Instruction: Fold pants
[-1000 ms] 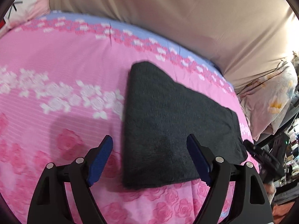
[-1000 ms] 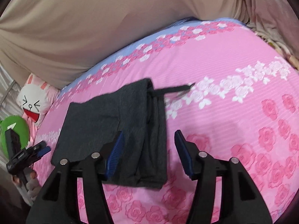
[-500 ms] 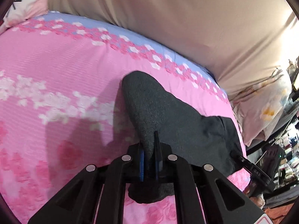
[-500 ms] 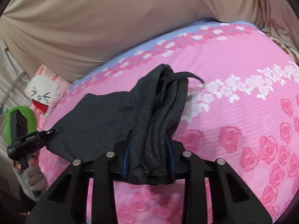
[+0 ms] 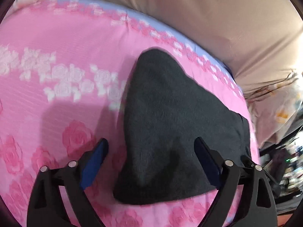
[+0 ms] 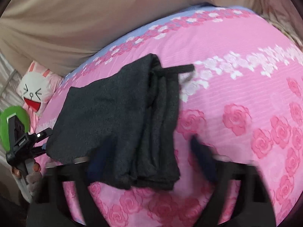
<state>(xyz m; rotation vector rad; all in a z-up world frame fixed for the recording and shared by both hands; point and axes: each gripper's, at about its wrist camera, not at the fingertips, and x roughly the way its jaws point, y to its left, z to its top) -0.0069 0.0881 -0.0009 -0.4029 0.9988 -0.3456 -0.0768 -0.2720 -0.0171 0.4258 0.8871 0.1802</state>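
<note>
dark grey pants folded, flat on pink floral bed; left tool spread wide, released, straddling near edge; right tool likewise released, blurred, holding nothing

A pink bedsheet printed with roses is covering the bed, with a lilac strip along its far edge. Beige cloth is hanging behind it. A rabbit-face pillow is lying at the corner, a floral pillow opposite.
</note>
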